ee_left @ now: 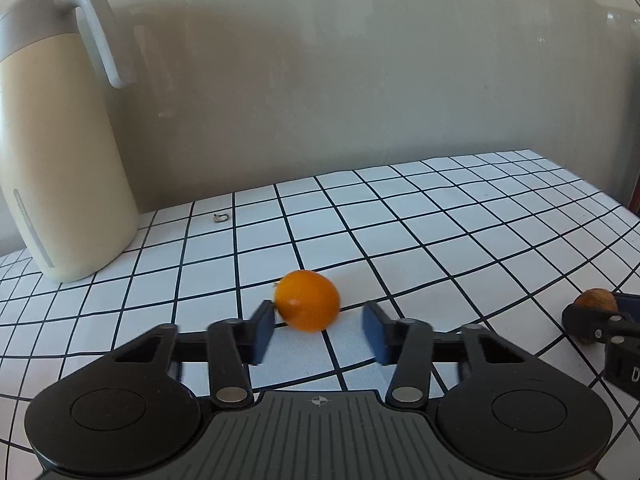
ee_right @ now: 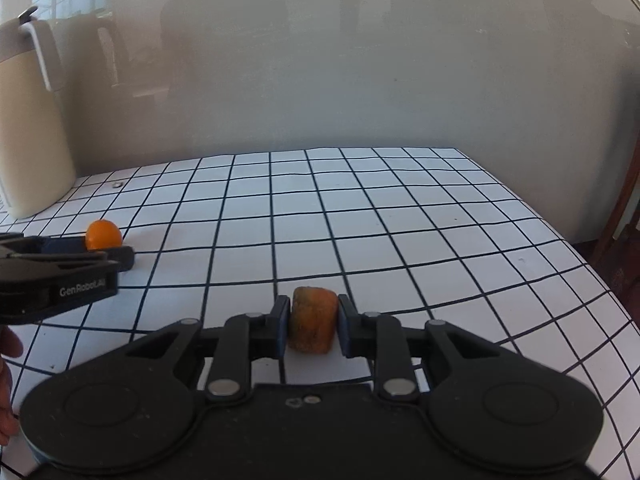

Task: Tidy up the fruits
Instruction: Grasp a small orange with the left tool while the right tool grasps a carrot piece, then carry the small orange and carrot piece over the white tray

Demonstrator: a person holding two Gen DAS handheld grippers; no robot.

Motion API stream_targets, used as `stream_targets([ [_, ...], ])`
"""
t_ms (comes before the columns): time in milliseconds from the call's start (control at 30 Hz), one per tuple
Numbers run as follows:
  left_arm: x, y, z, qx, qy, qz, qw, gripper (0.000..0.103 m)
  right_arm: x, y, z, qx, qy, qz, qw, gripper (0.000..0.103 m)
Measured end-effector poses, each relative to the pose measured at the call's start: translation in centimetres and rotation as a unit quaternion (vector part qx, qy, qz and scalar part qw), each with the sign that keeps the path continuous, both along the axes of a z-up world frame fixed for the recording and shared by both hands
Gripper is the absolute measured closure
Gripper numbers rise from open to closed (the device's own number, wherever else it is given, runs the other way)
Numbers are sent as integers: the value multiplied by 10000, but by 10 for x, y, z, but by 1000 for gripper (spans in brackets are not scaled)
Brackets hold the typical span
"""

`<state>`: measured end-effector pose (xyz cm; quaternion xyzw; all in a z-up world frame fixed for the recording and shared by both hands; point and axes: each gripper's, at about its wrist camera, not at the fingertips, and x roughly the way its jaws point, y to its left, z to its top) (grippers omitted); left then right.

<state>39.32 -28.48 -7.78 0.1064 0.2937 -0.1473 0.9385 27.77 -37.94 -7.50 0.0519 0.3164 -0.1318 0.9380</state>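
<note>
Orange fruit (ee_left: 308,300) lies between the left gripper's (ee_left: 318,332) unclosed jaws; right gripper (ee_right: 310,326) clamps a brownish, perhaps bruised, fruit (ee_right: 312,318).

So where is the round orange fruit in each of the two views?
Left wrist view: the round orange fruit lies at lower centre, between the left gripper pads.
Right wrist view: it sits far left at mid-height, just beyond that gripper's tips.
Shared landmark: the beige jug, upper left in both views.
</note>
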Motion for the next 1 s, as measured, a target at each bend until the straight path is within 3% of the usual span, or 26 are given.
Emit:
stream_targets([
  [33,-1,0,0,3,-11,2,10000,69,-1,-1,0,16,-11,-14,10000,88],
  [433,-24,10,6,-7,-43,-124,9999,69,-9,10,10,23,-134,88,9999,88],
  [1000,-98,42,50,-74,-430,-66,9990,69,-47,28,37,46,-463,242,9986,89],
])
